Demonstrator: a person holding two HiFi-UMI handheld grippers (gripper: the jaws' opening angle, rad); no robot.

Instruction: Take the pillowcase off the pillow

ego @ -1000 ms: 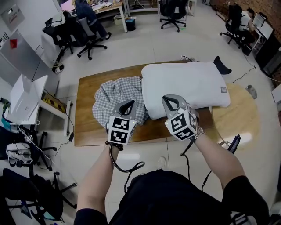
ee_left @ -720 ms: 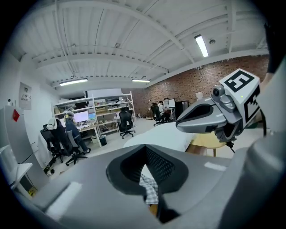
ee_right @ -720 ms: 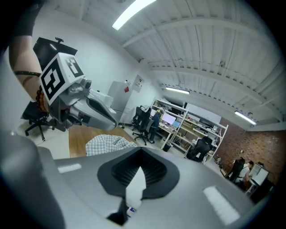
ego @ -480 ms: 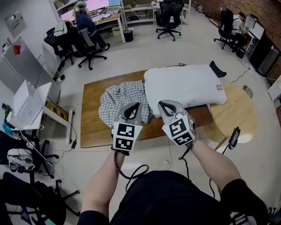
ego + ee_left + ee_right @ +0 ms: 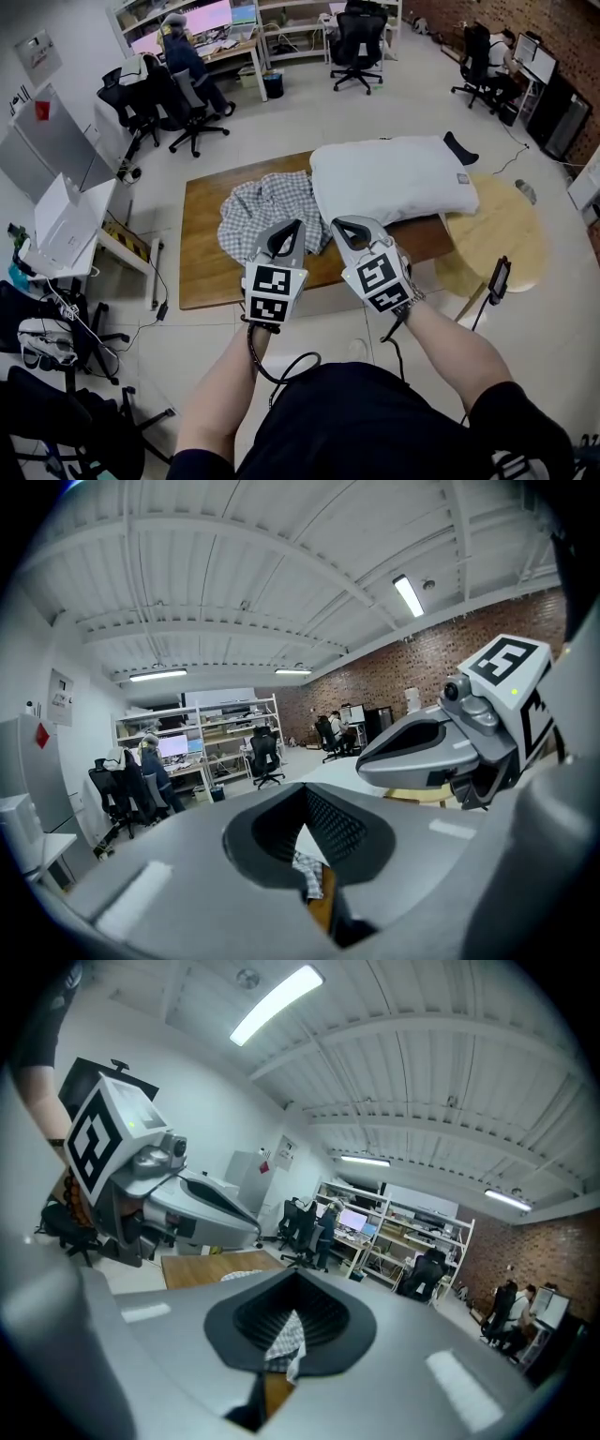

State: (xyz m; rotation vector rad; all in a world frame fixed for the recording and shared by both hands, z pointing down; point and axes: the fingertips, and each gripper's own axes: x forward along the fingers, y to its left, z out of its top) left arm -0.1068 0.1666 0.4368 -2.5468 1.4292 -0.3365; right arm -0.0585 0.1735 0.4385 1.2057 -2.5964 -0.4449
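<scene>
We're over a brown wooden table (image 5: 202, 272) on a pale floor in an open office, with a round table (image 5: 502, 234) at its right end and black office chairs (image 5: 354, 42) beyond. One bare white pillow (image 5: 394, 178) lies on the right half, and one checked pillowcase (image 5: 262, 211) sits crumpled against its left side, fully off it. Two claws hang side by side above the near edge, left gripper (image 5: 289, 225) and right gripper (image 5: 339, 225), each pressed together on nothing. Only the gripper views show the ribbed ceiling (image 5: 281, 574), the strip lights and the brick wall (image 5: 441, 658), while the head view alone lays out the whole tabletop.
</scene>
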